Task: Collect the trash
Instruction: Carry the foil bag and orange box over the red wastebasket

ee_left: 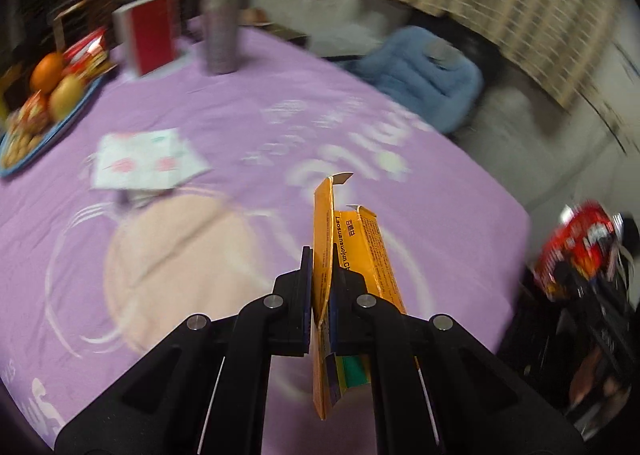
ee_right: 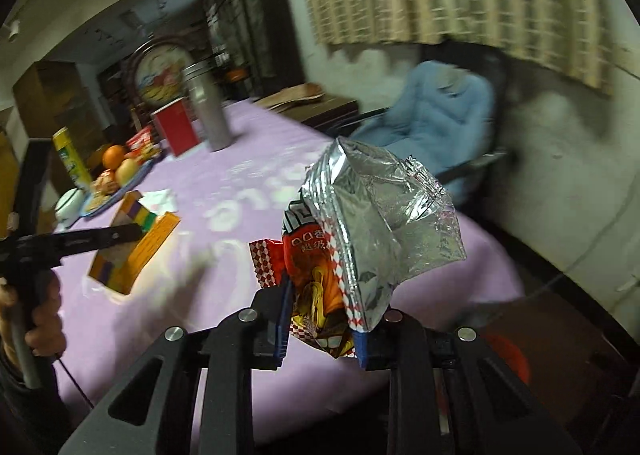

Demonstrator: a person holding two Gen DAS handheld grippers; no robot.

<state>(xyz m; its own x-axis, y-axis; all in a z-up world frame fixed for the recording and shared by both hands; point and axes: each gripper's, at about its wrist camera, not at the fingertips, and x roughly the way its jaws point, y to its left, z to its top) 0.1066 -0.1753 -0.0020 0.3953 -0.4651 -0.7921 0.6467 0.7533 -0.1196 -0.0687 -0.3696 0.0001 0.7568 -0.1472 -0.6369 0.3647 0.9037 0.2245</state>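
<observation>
An opened orange carton (ee_left: 360,251) hangs over the purple tablecloth, and my left gripper (ee_left: 322,255) is shut on its flap. In the right wrist view the same carton (ee_right: 148,251) shows at the left, held by the left gripper (ee_right: 132,233) in a person's hand (ee_right: 44,319). My right gripper (ee_right: 320,311) is shut on a crumpled red and silver foil snack bag (ee_right: 380,223), lifted above the table's near edge. That snack bag (ee_left: 580,243) appears blurred at the right of the left wrist view.
On the purple table (ee_left: 200,103) are a blue plate of fruit and snacks (ee_left: 52,123), a red box (ee_left: 154,31), a steel flask (ee_left: 222,11) and a patterned paper napkin (ee_left: 144,159). A blue padded chair (ee_left: 424,71) stands beyond. A red-orange round thing (ee_right: 508,359) sits low at the right.
</observation>
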